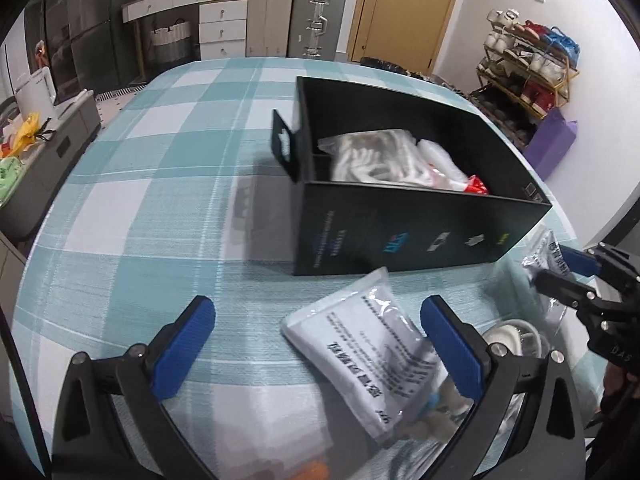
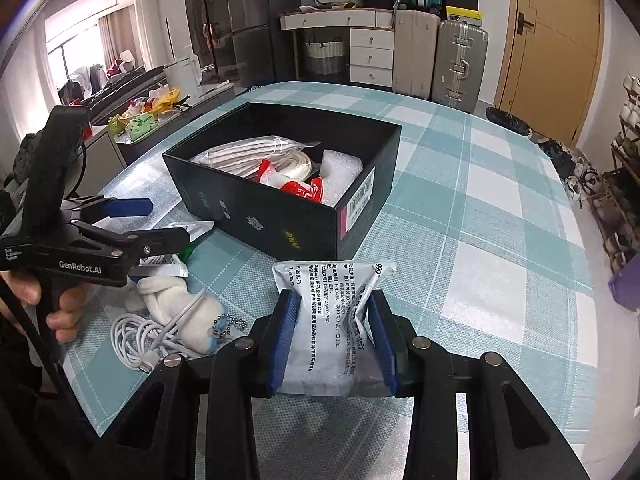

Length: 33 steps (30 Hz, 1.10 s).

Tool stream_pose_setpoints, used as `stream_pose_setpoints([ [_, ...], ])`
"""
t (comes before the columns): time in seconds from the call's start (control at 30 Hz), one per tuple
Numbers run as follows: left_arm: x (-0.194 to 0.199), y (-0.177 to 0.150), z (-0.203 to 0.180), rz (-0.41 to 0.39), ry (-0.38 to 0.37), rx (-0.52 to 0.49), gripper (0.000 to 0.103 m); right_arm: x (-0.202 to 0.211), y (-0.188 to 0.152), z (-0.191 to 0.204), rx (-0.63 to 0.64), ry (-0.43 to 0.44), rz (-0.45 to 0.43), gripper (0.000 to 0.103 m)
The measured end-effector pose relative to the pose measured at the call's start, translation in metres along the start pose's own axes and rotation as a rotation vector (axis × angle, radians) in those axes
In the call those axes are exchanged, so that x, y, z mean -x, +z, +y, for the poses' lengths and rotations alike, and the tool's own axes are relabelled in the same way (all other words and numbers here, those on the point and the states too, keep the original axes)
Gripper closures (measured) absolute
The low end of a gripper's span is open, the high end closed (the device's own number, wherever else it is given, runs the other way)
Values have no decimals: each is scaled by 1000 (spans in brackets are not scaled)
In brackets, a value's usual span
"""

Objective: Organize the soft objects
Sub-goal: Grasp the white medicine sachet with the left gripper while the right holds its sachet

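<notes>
while the right gripper [image 2: 334, 336] clamps a flat printed plastic packet [image 2: 332, 320] between its blue pads, that packet sits just short of the black box [image 2: 256, 208], on the near side of it, with the lower part pinched and the printed top standing free above the jaws. the left gripper [image 1: 316, 344] stands wide open over a second white packet [image 1: 360, 344], which lies flat on the checked cloth just in front of the box, not yet touched. the box already holds bagged white items and a red-and-white pouch [image 2: 300, 190]. beside it, toward the person's hand, lie a small white plush [image 2: 180, 304] and a coiled white cable [image 2: 140, 336]. i'd judge the packets light, limp and rather slippery in their film, so they will sag and could slide; a hold across the padded middle looks safer than the thin sealed edge.
</notes>
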<state>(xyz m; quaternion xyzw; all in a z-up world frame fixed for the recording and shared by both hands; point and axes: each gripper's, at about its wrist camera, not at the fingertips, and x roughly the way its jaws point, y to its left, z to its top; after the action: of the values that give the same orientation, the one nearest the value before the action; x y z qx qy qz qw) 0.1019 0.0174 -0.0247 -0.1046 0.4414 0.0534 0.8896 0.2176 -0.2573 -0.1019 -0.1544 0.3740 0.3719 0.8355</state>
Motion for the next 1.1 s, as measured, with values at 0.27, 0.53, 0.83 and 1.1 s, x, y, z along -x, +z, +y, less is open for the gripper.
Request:
stream_pose_setpoints([
  [0.27,7,-10,32,13,70,37,0,1,0,0,3,-10,-1,66],
  [0.53,10,-20,32,29,32,31,0,1,0,1,6,-7,-2,66],
  [0.83,11,-20,22,25,61,-50,22,4,0,6,26,-3,-14,66],
  [1.1,17,-26,18,-29,28,-116,50,6,0,7,34,6,-27,66],
])
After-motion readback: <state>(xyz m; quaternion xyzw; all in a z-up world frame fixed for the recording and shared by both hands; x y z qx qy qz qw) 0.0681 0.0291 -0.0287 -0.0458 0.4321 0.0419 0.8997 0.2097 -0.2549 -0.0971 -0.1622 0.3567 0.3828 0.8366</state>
